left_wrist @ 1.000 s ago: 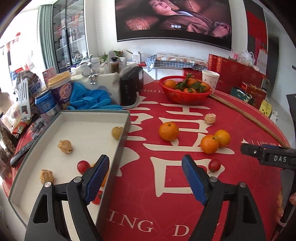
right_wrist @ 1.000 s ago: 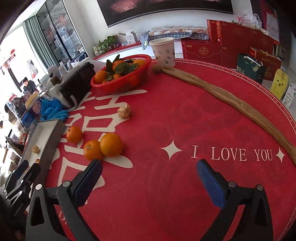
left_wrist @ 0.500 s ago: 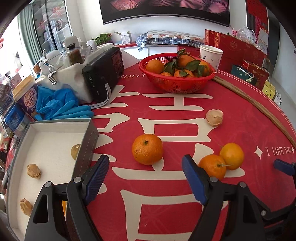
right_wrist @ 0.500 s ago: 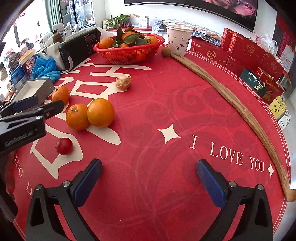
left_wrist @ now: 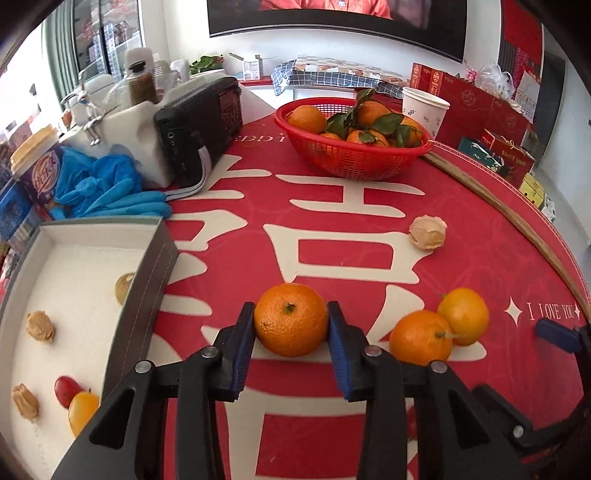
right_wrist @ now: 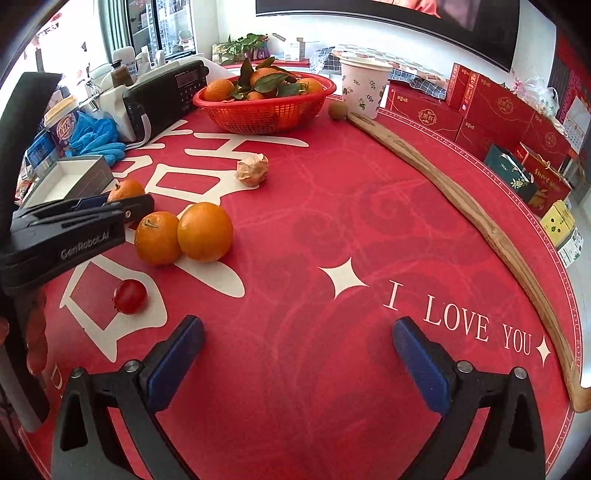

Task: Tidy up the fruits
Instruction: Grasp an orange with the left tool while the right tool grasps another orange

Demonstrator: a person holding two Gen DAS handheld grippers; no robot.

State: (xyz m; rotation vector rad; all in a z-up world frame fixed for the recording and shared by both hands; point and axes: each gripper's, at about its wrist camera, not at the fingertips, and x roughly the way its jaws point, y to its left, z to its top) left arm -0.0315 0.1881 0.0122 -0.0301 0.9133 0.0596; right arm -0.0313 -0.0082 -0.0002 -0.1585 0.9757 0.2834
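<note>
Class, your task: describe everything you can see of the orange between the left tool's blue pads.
The orange is round, bright, with dimpled peel and a small brownish stem scar facing up toward the camera. It sits on the red tablecloth, over a cream character, right of the grey box. The left tool is closing on it, a blue pad against each side. It stands apart from the two oranges to its right.

I'm at a round table [right_wrist: 332,229] in somebody's home, its red cloth printed with "I LOVE YOU". On the far wall hangs a big TV [left_wrist: 332,18], with red gift boxes [right_wrist: 491,107] stacked at far right. At far left stand a glass cabinet [left_wrist: 107,40], a radio [left_wrist: 199,129] and a potted plant [right_wrist: 243,44].
</note>
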